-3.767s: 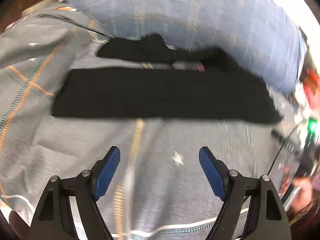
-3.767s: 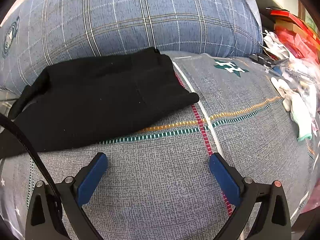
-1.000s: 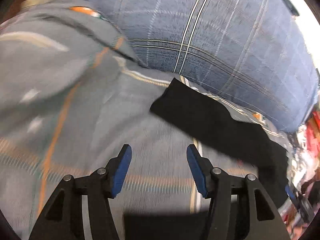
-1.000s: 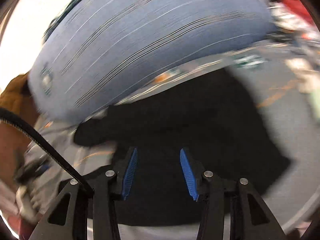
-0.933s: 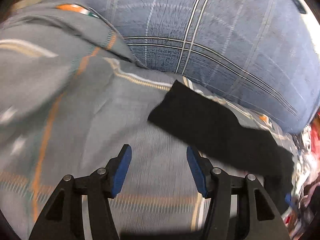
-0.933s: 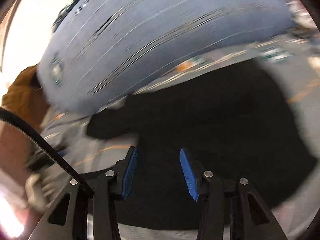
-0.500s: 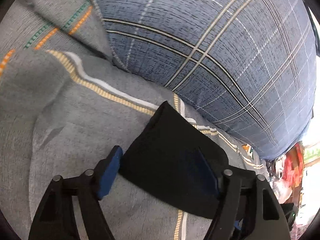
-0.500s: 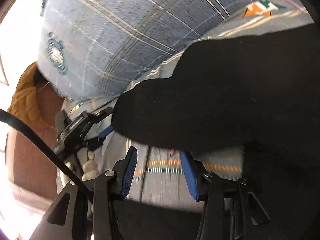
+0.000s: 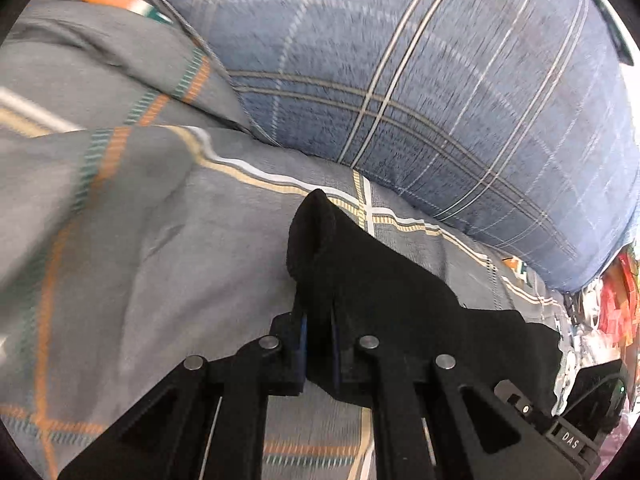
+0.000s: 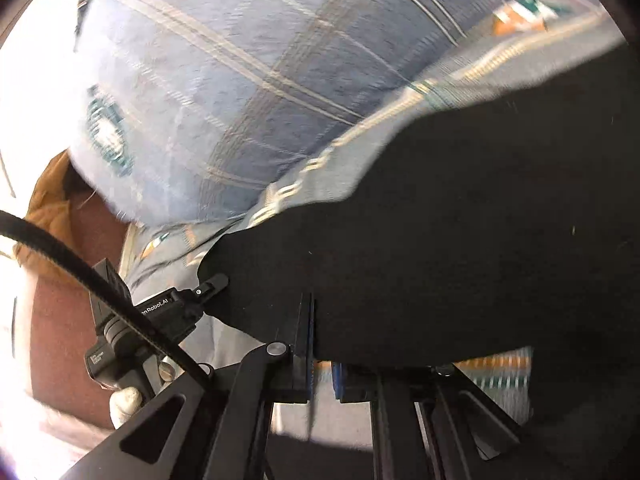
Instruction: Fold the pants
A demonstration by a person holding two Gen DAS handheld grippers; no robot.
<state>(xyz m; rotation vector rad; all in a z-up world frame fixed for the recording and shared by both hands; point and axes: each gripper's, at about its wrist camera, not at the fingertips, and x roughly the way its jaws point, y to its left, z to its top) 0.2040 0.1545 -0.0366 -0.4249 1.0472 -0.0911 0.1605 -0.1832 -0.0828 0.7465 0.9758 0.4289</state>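
Pinching pants (image 9: 384,292), fingers (image 9: 303,336) newly closed.

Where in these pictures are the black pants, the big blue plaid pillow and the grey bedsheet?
black pants (image 9: 384,288), left wrist view, raised fold.
blue plaid pillow (image 9: 420,80), left wrist view, its front.
grey bedsheet (image 9: 160,240), left wrist view, bare stretch.

Pants (image 9: 384,292): matt black cloth; bedsheet (image 9: 160,240) & pillow (image 9: 440,80): woven cloth, matt

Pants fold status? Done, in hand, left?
Done: black pants already lie as one narrow doubled strip on the grey bedspread. In hand: left gripper and right gripper, jaws just closed, each pinch an edge. Left: carry that end over and release.
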